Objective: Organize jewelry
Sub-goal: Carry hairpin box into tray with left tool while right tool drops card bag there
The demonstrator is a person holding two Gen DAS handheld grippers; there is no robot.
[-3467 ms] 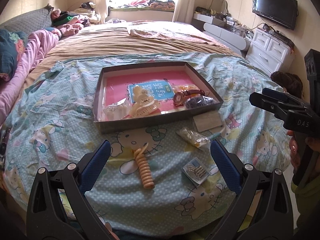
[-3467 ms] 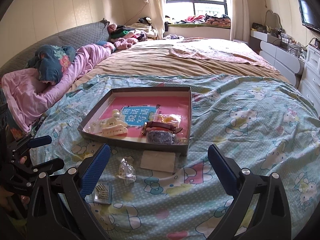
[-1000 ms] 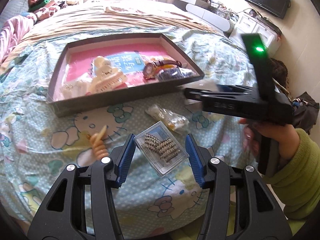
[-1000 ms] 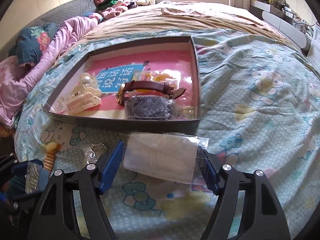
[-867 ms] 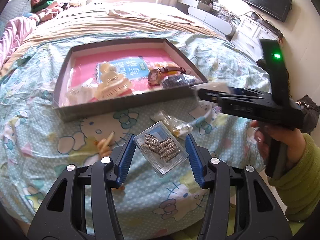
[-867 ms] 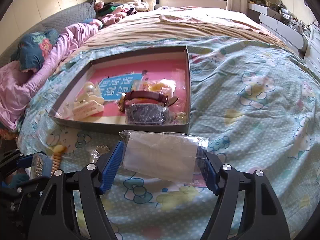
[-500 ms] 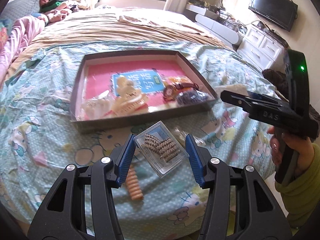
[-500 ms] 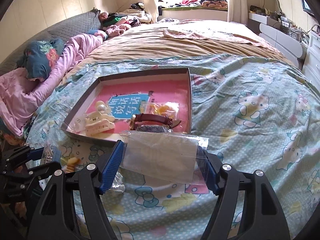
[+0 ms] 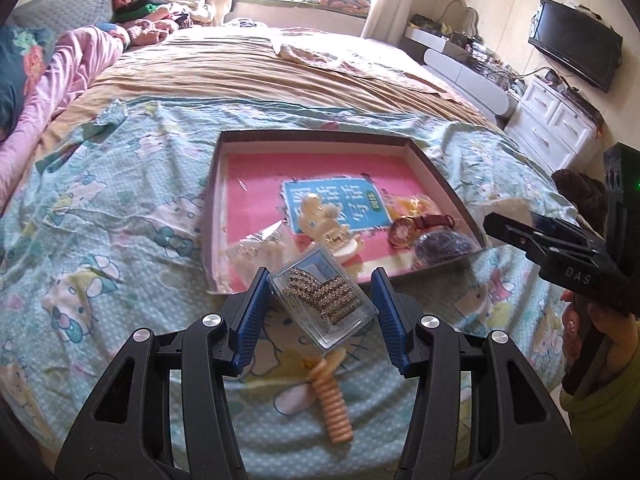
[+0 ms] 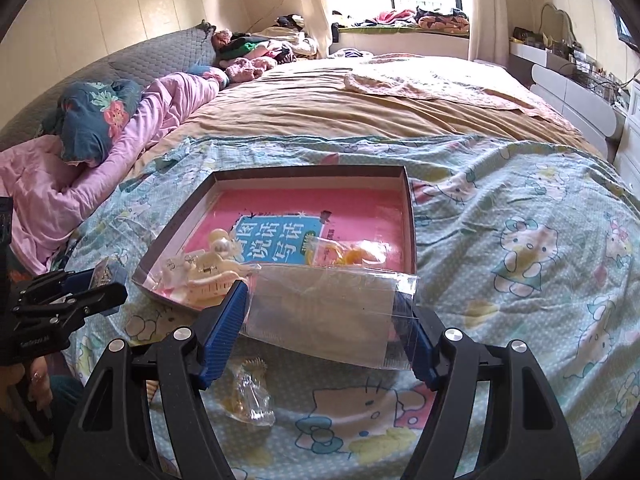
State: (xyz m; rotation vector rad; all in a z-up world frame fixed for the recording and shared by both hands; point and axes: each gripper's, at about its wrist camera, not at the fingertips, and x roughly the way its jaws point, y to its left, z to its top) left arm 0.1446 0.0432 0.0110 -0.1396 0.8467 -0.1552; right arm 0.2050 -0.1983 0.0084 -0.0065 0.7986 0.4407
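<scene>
My left gripper [image 9: 318,312] is shut on a clear plastic case [image 9: 322,300] of sparkly jewelry, held above the bedspread just in front of the tray. My right gripper [image 10: 326,322] is shut on a clear plastic packet [image 10: 326,312] with a pale card inside, held over the tray's near edge. The dark shallow tray [image 9: 320,136] with a pink floor holds a cream hair claw [image 9: 324,220], a red-strapped watch [image 9: 420,226], a dark beaded piece [image 9: 444,246] and small bags. The tray also shows in the right wrist view [image 10: 304,172].
A peach spiral hair tie [image 9: 332,404] lies on the Hello Kitty bedspread [image 9: 100,220] below the left gripper. A small clear bag [image 10: 248,396] of jewelry lies under the right gripper. Pink bedding [image 10: 120,144] is at left; white drawers [image 9: 556,124] stand at right.
Both grippers closed on their items, lifted them off the bedspread and rose and pulled back; the tray now sits farther away in both views.
</scene>
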